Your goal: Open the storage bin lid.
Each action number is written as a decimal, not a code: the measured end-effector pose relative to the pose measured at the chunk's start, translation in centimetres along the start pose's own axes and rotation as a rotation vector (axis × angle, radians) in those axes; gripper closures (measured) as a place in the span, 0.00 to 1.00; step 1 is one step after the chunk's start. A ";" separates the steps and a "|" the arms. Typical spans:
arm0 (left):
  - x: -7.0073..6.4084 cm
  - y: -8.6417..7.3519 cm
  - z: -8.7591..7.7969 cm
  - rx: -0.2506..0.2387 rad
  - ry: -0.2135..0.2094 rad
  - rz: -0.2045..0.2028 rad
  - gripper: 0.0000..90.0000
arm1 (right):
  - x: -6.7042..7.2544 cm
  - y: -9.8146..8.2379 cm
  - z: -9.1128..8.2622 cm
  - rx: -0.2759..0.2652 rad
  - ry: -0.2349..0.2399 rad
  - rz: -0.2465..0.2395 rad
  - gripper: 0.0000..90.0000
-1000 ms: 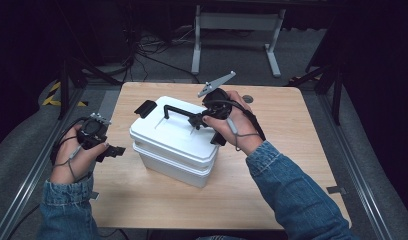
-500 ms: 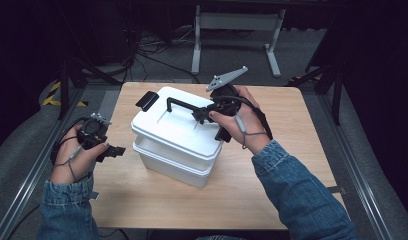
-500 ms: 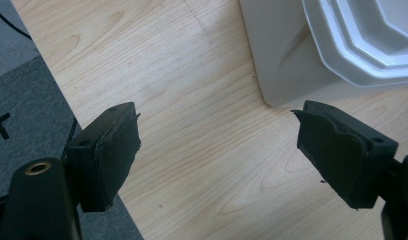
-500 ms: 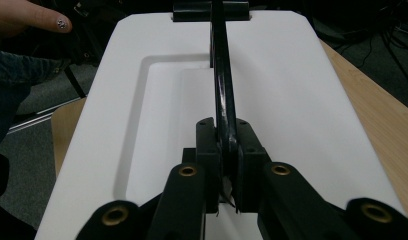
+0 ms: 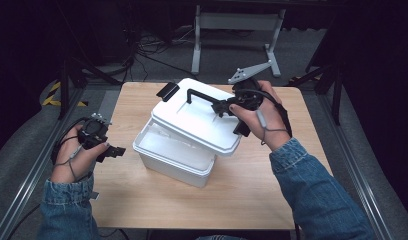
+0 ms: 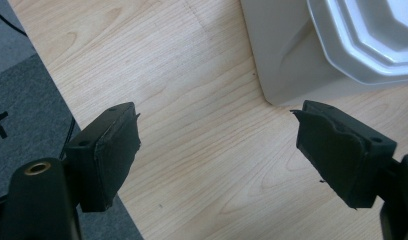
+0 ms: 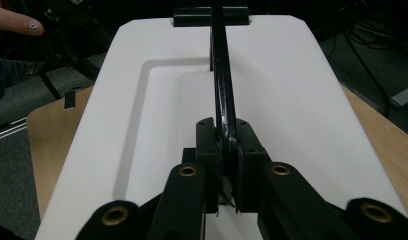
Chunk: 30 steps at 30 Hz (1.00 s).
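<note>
1. Two grippers are at work over our wooden table (image 5: 157,210): we hold the right gripper (image 5: 227,106) clamped on the black handle (image 5: 201,96) of a white lid (image 5: 194,120), and the left gripper (image 5: 113,150) waits with its jaws spread wide and nothing between them.
2. In the right gripper view, the handle (image 7: 221,90) runs straight away from our pinching jaws along the lid's (image 7: 292,90) long axis, so we grip it at its near end rather than at its middle.
3. We see the lid raised and tilted, its far end higher, hanging over the open white storage box (image 5: 174,155) and shifted toward our right; the box's left part lies uncovered.
4. Our left gripper sits at the table's left edge, just beside the box's near left corner (image 6: 284,75), which lies ahead and to the right of its jaws in the left gripper view.
5. We judge that the lid will want to swing about the off-centre grip, so the next move depends on keeping the handle's axis level while the left hand (image 5: 74,157), being nearer the box, can steady it.
</note>
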<state>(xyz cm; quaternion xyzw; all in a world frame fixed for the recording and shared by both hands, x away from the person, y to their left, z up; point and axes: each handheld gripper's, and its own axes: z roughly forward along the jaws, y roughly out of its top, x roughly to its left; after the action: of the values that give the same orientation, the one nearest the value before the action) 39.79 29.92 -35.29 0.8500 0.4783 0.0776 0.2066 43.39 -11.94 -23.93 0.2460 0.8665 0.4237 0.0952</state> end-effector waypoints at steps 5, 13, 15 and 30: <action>0.0 0.0 0.2 0.011 -0.001 0.006 0.20 | -1.1 -0.7 -1.3 -0.004 -0.041 0.016 0.94; 0.0 -0.1 0.1 0.013 -0.002 0.006 0.20 | -2.6 -1.6 -3.0 -0.022 -0.080 0.052 0.94; 0.0 -0.2 0.1 0.014 -0.003 0.005 0.21 | -2.9 -1.9 -3.4 -0.023 -0.091 0.061 0.94; 0.0 -0.2 0.2 0.018 -0.004 0.006 0.21 | -5.8 -4.4 -5.4 -0.016 -0.159 0.138 0.94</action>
<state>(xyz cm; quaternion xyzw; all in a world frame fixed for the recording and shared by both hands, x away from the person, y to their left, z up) 39.70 30.00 -35.56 0.8535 0.4759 0.0722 0.1997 44.87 -20.86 -24.26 0.3371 0.8339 0.4151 0.1364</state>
